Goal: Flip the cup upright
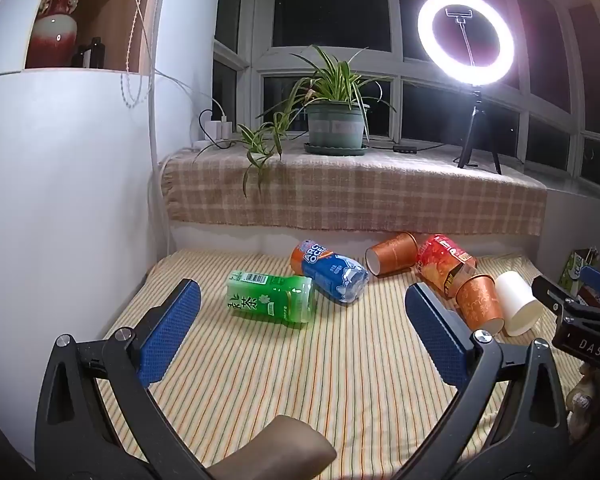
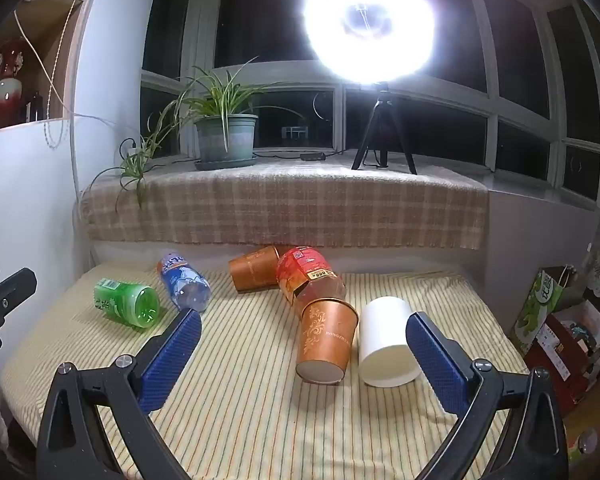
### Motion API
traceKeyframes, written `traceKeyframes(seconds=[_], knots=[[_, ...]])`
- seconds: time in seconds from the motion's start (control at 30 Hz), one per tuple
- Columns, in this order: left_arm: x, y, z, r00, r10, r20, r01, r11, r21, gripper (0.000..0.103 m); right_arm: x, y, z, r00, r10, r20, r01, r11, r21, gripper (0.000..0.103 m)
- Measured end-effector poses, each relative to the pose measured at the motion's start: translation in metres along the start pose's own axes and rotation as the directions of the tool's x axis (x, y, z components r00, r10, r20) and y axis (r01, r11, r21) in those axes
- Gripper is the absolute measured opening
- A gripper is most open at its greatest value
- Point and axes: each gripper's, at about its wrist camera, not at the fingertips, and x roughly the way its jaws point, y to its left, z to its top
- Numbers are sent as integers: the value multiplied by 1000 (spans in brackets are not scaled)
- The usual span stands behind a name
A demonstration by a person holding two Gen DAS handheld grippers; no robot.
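Several cups lie on their sides on a striped cloth (image 2: 260,400). A white cup (image 2: 386,340) and an orange patterned cup (image 2: 326,340) lie nearest, between my right gripper's (image 2: 304,326) open fingers but farther off. A red cup (image 2: 310,278) and another orange cup (image 2: 254,268) lie behind. In the left wrist view the white cup (image 1: 516,304) and orange cup (image 1: 480,300) lie right of my open, empty left gripper (image 1: 300,298); a green cup (image 1: 272,298) and a blue-orange cup (image 1: 330,270) lie ahead of it.
A checked cloth covers the sill (image 1: 352,196) with a potted plant (image 1: 336,124) and a lit ring light on a tripod (image 1: 466,34). A white wall (image 1: 60,200) stands left. Bags and boxes (image 2: 560,320) sit right of the cloth.
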Motion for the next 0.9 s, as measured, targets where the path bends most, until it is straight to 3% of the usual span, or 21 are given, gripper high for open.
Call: traceKeyframes(seconds=[0.9], knots=[[4,10,-3,1000,1,1,-1,1000,-26,103,2,3,4,999,-30,18,31,1000,-4,103]])
